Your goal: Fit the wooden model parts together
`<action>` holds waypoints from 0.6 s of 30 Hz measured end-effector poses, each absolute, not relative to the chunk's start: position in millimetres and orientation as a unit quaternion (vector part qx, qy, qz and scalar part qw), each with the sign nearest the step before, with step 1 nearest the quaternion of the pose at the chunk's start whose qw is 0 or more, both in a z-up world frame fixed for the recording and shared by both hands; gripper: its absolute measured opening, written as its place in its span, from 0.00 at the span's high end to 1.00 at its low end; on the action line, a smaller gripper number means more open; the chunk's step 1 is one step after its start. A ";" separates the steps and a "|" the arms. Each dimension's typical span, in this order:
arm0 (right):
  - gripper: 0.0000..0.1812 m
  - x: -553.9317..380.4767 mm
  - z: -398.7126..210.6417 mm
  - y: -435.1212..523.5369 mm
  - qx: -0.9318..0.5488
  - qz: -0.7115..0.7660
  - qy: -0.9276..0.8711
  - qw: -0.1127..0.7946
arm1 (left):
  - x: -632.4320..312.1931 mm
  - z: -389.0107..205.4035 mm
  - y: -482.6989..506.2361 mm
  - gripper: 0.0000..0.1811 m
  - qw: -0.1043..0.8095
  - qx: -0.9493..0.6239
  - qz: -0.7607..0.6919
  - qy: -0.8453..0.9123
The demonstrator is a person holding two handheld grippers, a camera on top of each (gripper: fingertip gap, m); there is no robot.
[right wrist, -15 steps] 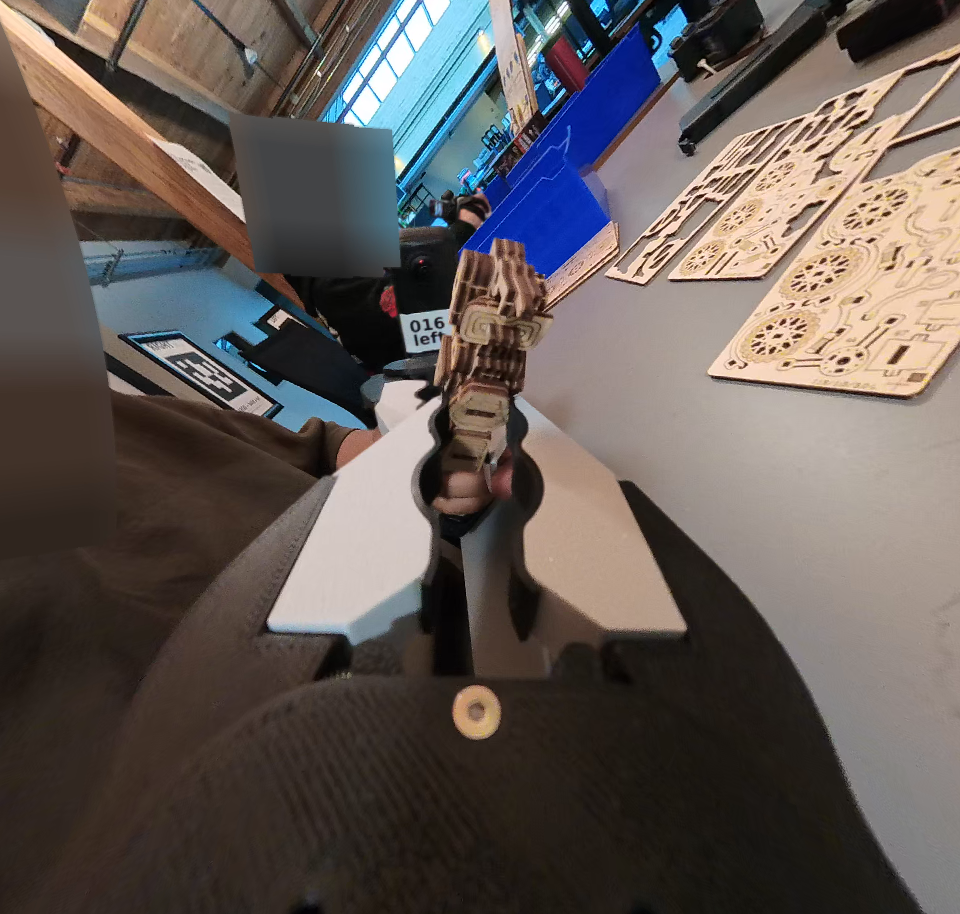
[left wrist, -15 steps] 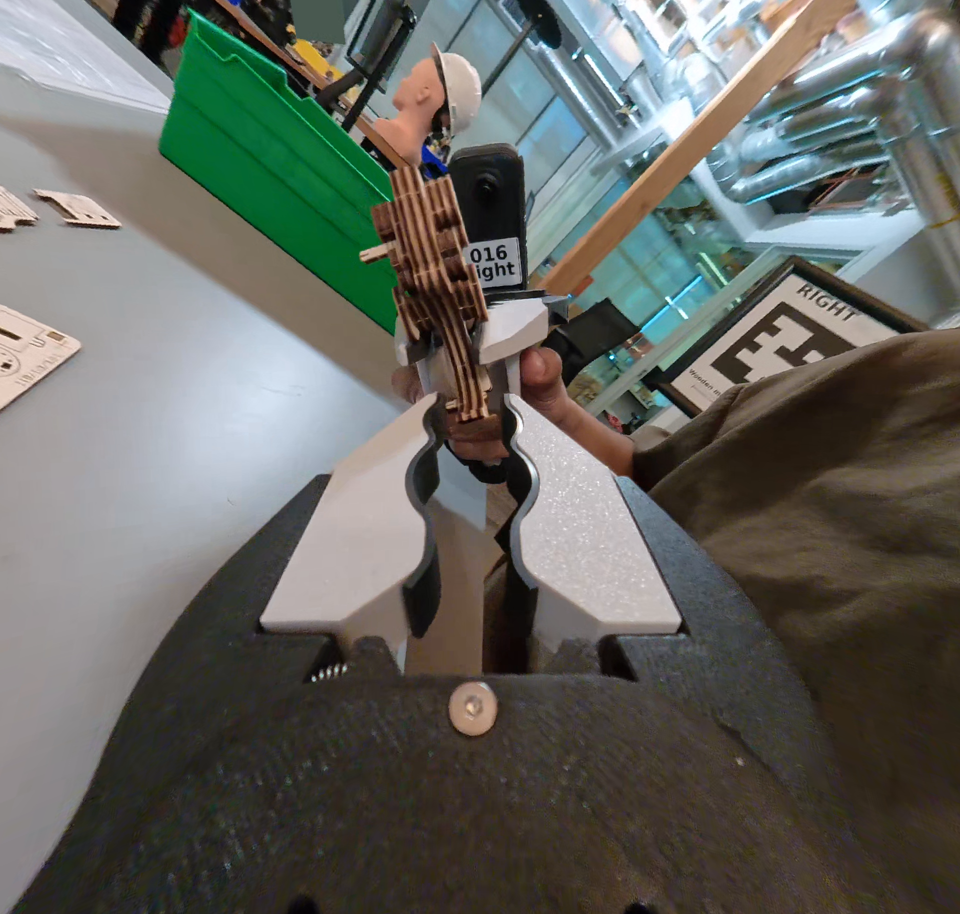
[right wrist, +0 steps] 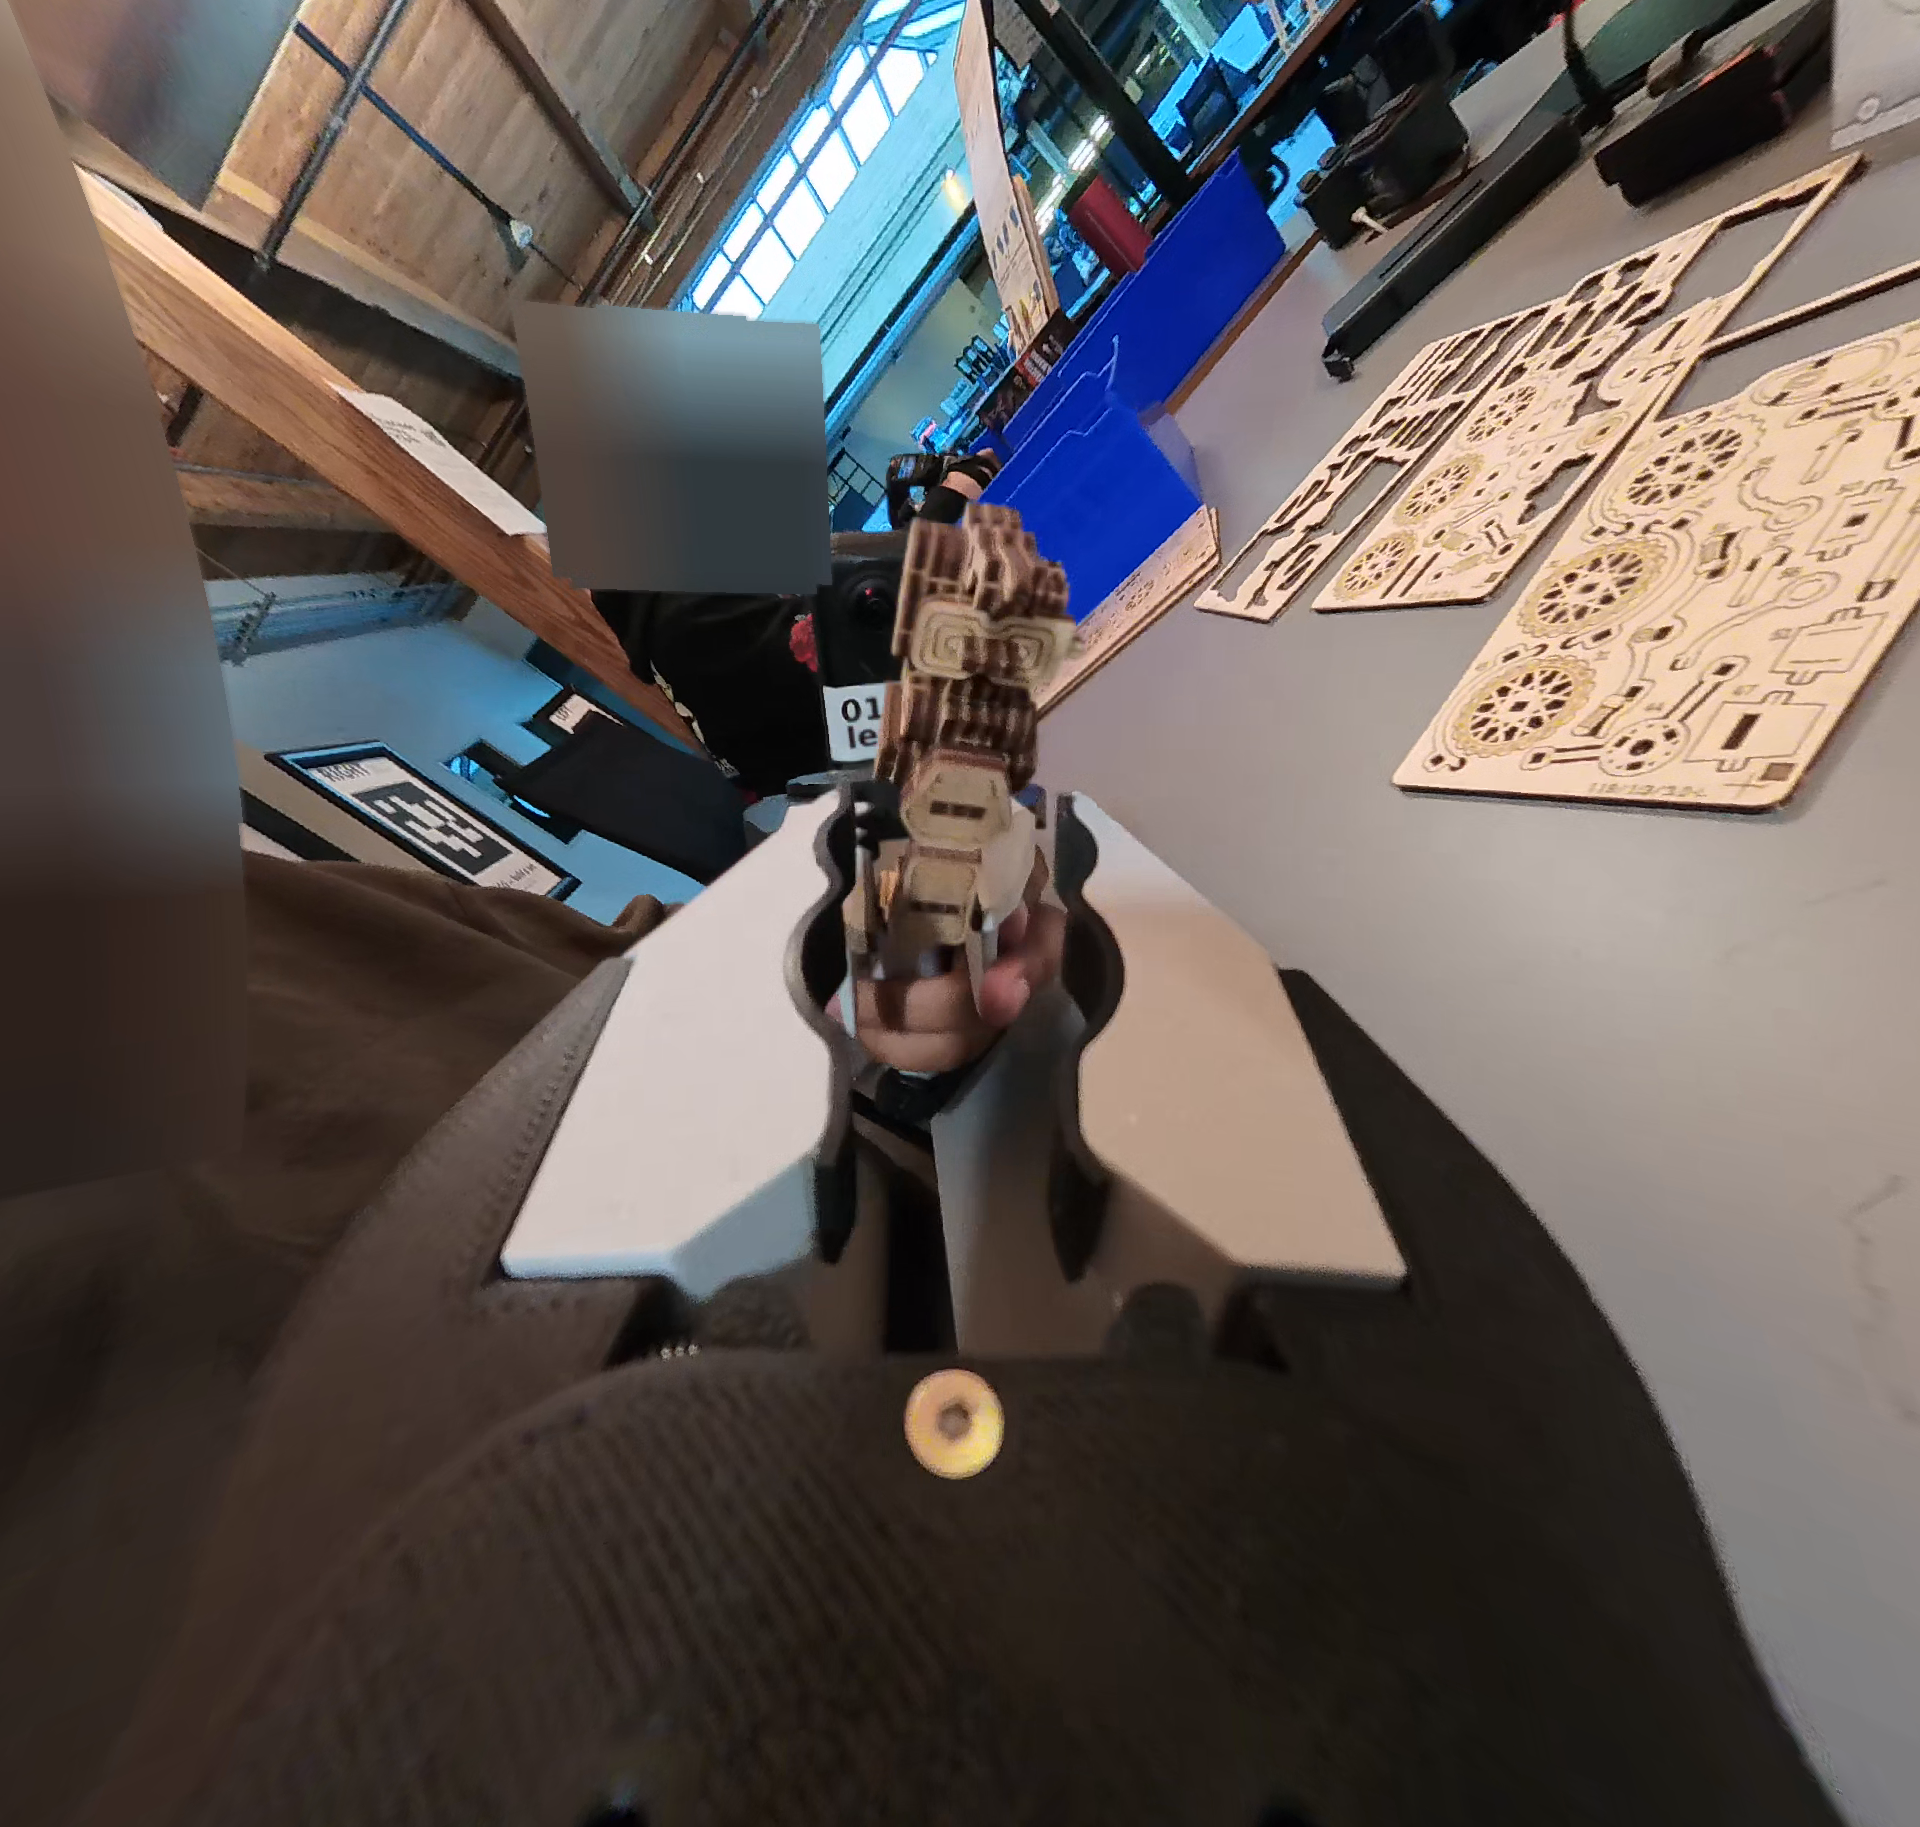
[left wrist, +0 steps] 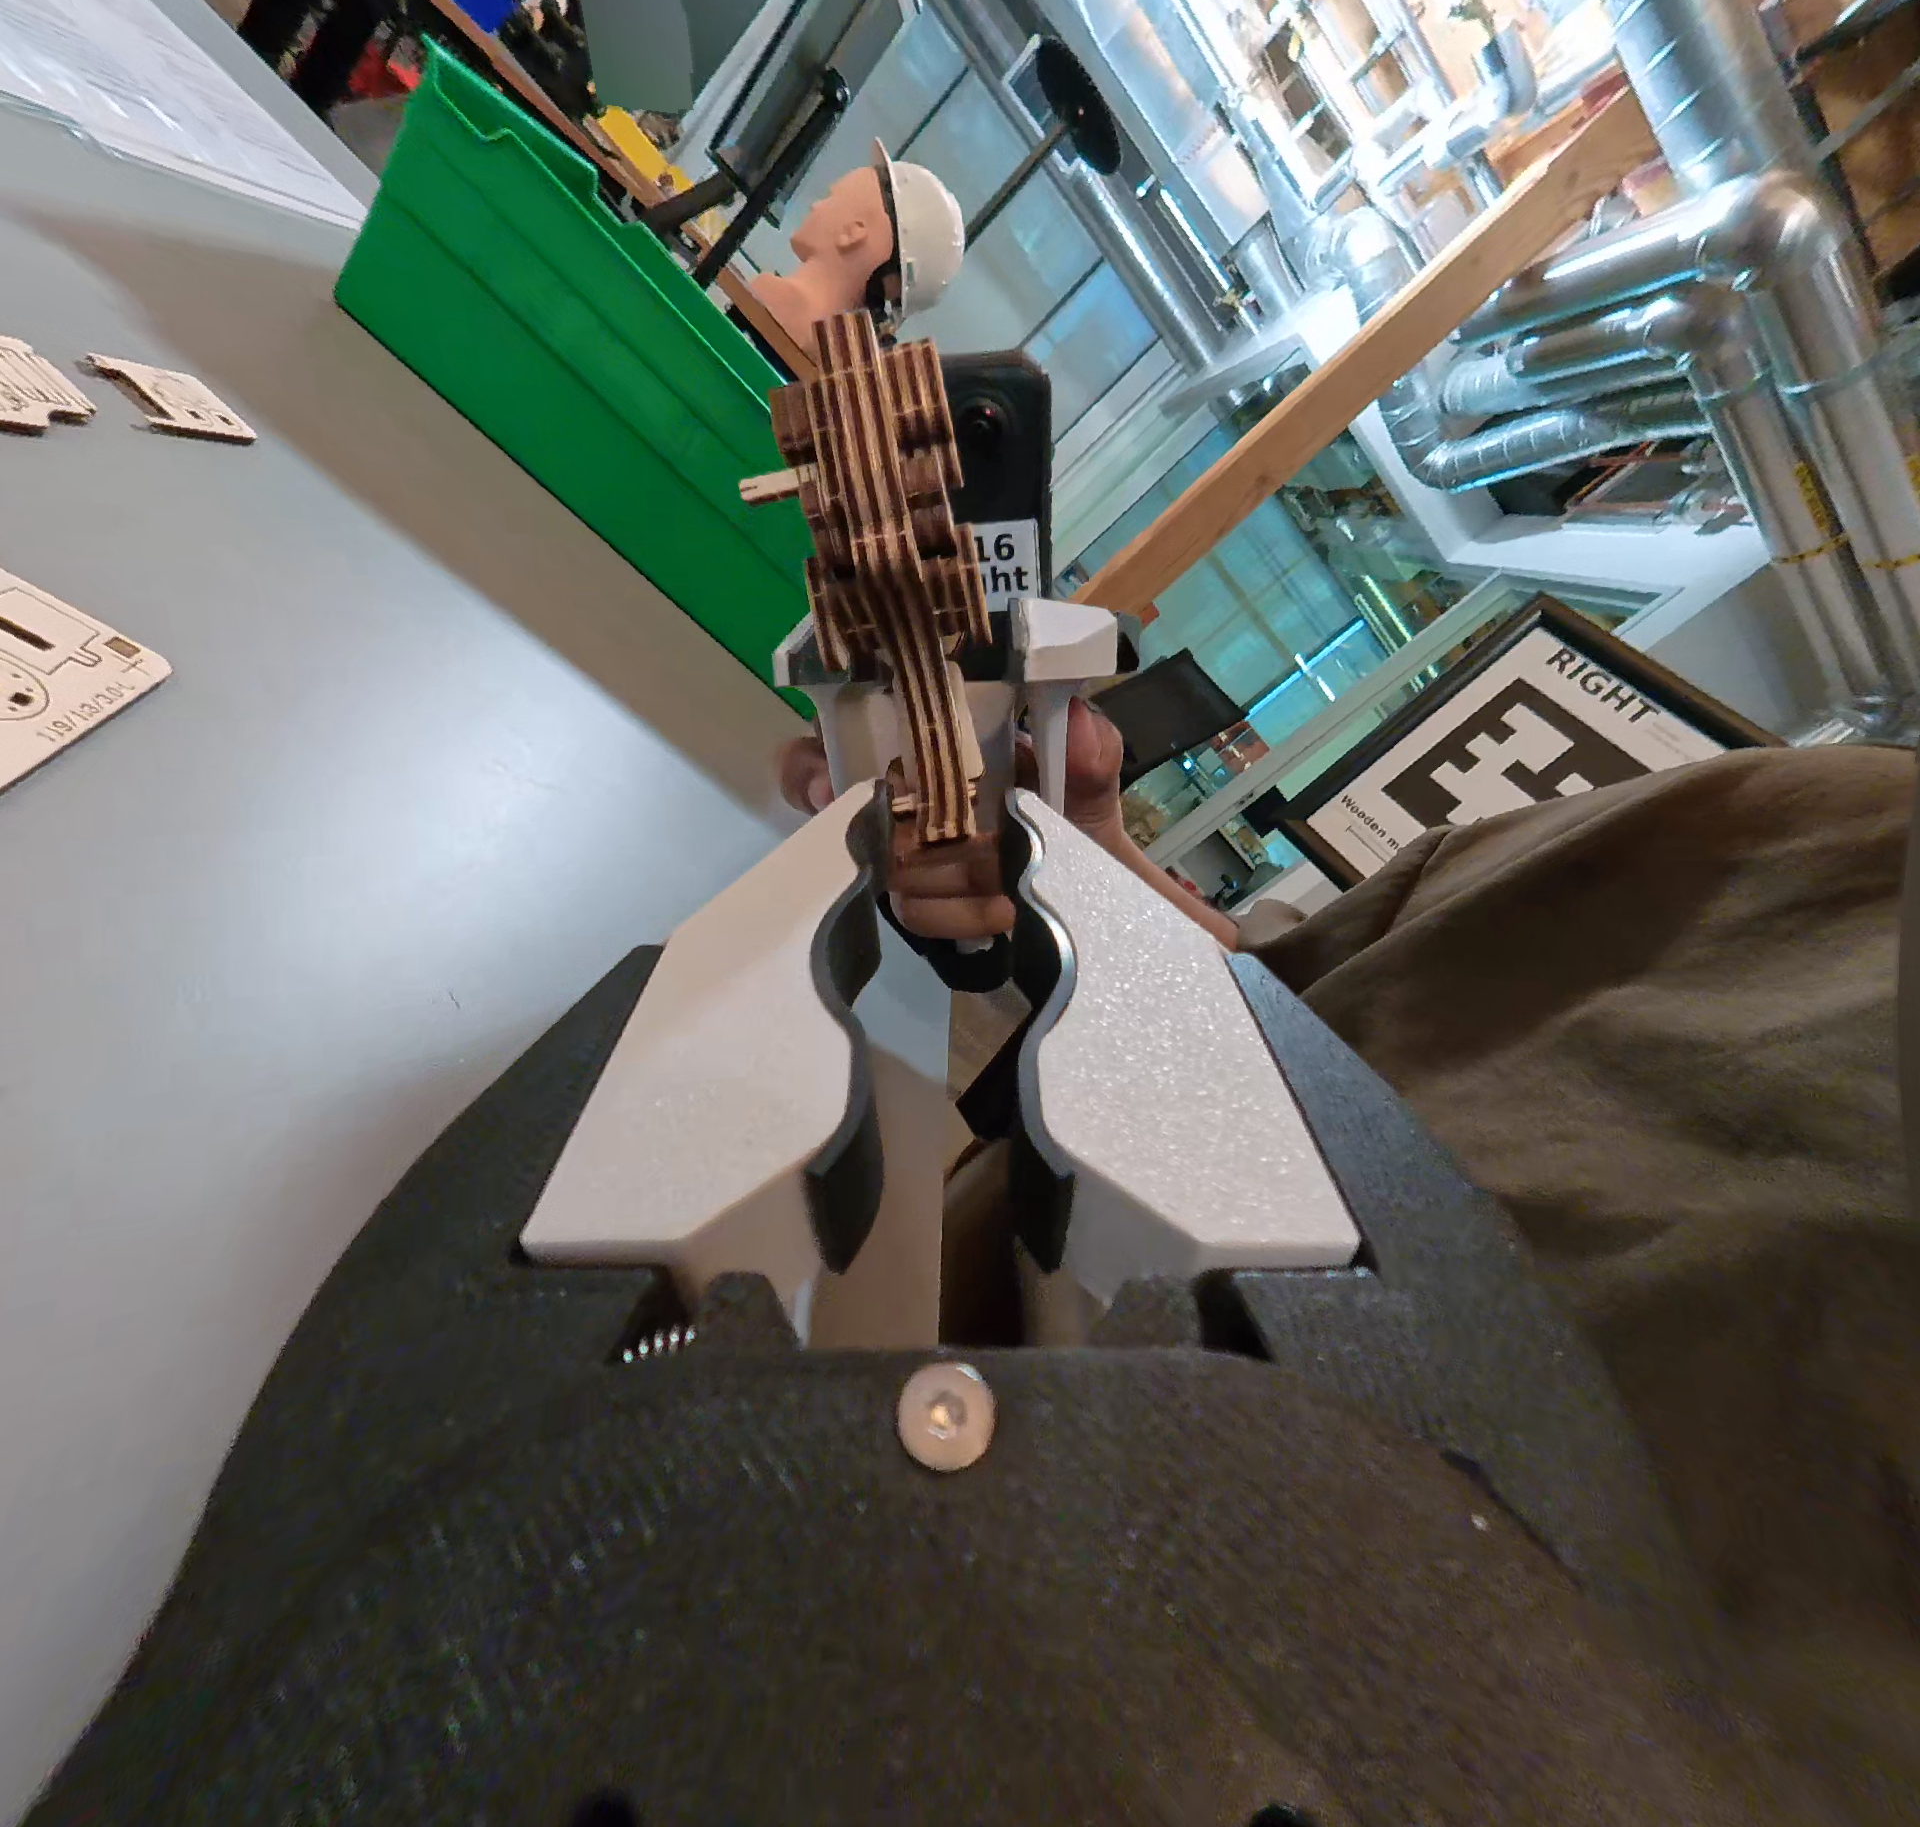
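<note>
Little has shifted since half a second ago: both my grippers have kept their hold on the wooden model, which sits slightly more upright between them.

Around me is a workshop hall with silver ducts overhead, a timber beam and tall windows. I work over a grey bench (right wrist: 1558, 1050), bare along its near side, with free room between me and the parts. Against the bench's far edge stands a green bin (left wrist: 561, 343), and toward the opposite end a blue bin (right wrist: 1122, 468). Laser-cut plywood sheets (right wrist: 1662, 614) lie flat toward the far right of the bench in the right wrist view; smaller cut pieces (left wrist: 62, 697) lie by its left edge in the left view.

My left gripper (left wrist: 940, 832) pinches the bottom of the wooden model (left wrist: 894, 572), a stack of layered ply held upright in the air above the bench. My right gripper (right wrist: 951, 878) clamps the same model (right wrist: 977, 697) from the opposite side, tips nearly meeting the other's.
</note>
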State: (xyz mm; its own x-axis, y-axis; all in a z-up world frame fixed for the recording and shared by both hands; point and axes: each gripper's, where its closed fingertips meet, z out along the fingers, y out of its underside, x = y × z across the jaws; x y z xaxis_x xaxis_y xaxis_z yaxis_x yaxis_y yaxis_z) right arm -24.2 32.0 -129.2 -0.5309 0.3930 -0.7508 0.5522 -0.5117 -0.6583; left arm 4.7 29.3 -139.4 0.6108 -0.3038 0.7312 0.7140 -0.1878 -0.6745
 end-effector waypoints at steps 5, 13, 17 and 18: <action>0.81 -25.0 -131.2 33.2 0.487 -0.724 0.483 0.066 | -3.8 -136.8 28.2 0.91 0.628 -0.639 -0.410 -0.174; 0.93 -20.5 -131.7 24.3 0.474 -0.725 0.493 0.081 | -2.2 -141.7 29.6 0.91 0.626 -0.662 -0.381 -0.161; 0.88 -21.0 -135.4 22.8 0.479 -0.715 0.504 0.071 | -1.7 -148.3 30.8 0.92 0.622 -0.692 -0.337 -0.144; 0.86 -21.7 -136.2 23.4 0.481 -0.712 0.506 0.065 | -2.1 -150.7 31.3 0.92 0.620 -0.700 -0.326 -0.142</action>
State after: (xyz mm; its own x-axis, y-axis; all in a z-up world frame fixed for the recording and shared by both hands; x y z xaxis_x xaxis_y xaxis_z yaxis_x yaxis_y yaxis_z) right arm -21.7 23.4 -136.2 -0.5281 0.3943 -0.7521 0.5807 -0.4786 -0.6586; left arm -2.1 31.3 -150.7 0.7474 -0.2061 0.6316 0.6023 -0.1912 -0.7750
